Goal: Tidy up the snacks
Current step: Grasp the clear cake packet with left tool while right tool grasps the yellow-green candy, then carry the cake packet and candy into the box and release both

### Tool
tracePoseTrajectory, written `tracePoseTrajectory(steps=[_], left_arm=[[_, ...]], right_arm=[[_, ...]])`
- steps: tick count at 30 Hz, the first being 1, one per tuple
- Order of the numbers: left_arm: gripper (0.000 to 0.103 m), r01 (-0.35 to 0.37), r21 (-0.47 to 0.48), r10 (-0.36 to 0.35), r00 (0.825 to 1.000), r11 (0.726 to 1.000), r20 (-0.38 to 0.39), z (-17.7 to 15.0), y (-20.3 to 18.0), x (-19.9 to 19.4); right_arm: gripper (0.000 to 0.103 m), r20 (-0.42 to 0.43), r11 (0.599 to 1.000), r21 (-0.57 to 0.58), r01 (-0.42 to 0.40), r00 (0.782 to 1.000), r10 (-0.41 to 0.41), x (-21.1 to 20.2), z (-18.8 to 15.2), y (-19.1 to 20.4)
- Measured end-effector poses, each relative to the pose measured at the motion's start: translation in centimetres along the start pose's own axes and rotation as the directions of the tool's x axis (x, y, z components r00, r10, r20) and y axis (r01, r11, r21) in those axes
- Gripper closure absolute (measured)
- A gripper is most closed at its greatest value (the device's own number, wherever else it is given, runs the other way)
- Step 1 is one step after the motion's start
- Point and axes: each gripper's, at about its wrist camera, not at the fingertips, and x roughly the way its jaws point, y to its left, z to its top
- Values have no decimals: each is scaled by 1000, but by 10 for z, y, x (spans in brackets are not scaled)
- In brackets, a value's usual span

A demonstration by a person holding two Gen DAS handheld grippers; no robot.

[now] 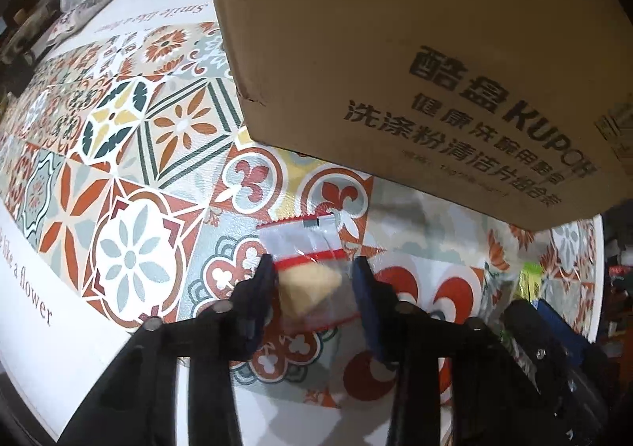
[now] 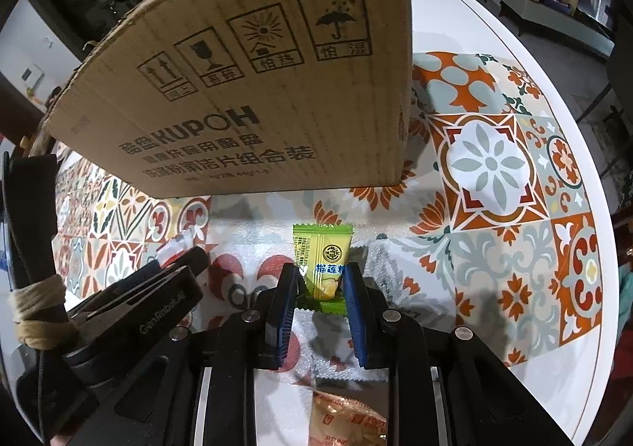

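Observation:
My left gripper [image 1: 312,268] is shut on a clear, red-edged snack packet [image 1: 308,268] with a pale yellow piece inside, held above the patterned tablecloth. My right gripper [image 2: 321,276] is shut on a green durian candy packet [image 2: 322,252] and holds it upright. A brown cardboard box [image 1: 415,50] with KUPOH lettering stands just ahead of both grippers; it also shows in the right wrist view [image 2: 257,82]. The left gripper's body [image 2: 130,307] shows at the left of the right wrist view, with the red-edged packet [image 2: 176,246] at its tip.
The round table [image 2: 514,62] has a colourful tile-pattern cloth with a white rim. An orange snack packet [image 2: 348,418] lies below the right gripper. Packets [image 1: 87,6] lie at the far table edge. The right gripper's body [image 1: 554,343] sits at the lower right.

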Motion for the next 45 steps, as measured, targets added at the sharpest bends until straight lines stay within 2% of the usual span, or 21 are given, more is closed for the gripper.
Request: tracePoseTrajectory(steps=[5, 16, 20, 24, 31, 37, 45], left_arm=[[70, 85, 38, -85, 996, 996, -17, -3, 11, -2], [70, 174, 118, -178, 984, 978, 23, -26, 40, -53], [70, 154, 170, -170, 982, 973, 82, -30, 38, -83], [70, 164, 202, -191, 973, 966, 125, -25, 37, -106], [70, 174, 266, -233, 949, 948, 211, -14, 21, -150], [70, 157, 323, -253, 926, 933, 280, -2, 9, -186], [70, 137, 358, -264, 904, 924, 335, 21, 4, -210]], right_arm=[[77, 2, 1000, -14, -16, 1000, 16, -1, -4, 7], [77, 37, 999, -36, -41, 998, 42, -26, -15, 19], [77, 72, 998, -49, -46, 996, 49, -44, -16, 23], [77, 113, 997, -64, -49, 992, 56, -64, -15, 27], [77, 204, 994, -95, -57, 976, 76, -103, -7, 40], [77, 288, 990, -127, -57, 953, 92, -138, 5, 49], [77, 323, 982, -182, -56, 940, 113, -160, 24, 62]])
